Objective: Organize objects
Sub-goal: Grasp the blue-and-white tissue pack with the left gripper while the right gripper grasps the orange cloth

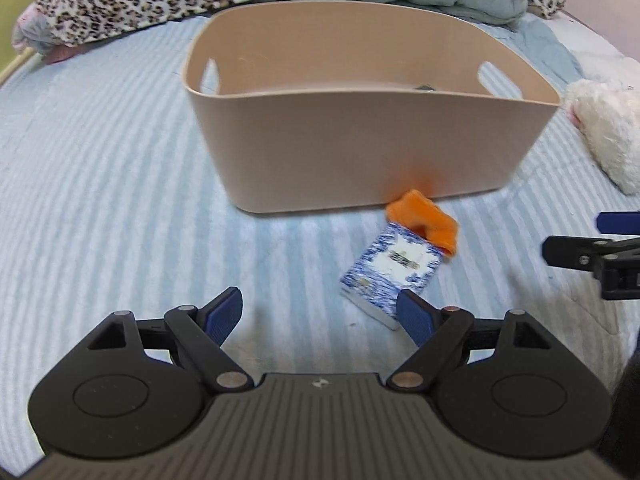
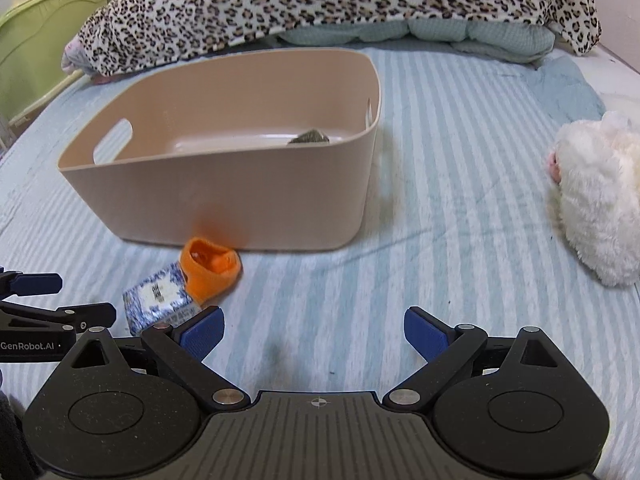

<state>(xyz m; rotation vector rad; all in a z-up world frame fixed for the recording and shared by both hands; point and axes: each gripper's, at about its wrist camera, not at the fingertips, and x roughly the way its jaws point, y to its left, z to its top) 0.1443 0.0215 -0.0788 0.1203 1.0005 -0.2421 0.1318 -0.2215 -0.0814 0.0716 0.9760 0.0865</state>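
Hovering above the striped bedsheet, the left gripper has its blue pads spread wide with nothing between them; the right gripper is likewise spread and empty. Landmark: beige bin, standing on the sheet. Blue-and-white patterned box lies on the sheet just in front of the bin's near wall. Orange sock lies partly over the box's far end, touching or almost touching the bin's base. A small dark object sits inside the bin, identity unclear. White plush toy lies well to the right of the bin. Leopard-print blanket is heaped behind the bin.
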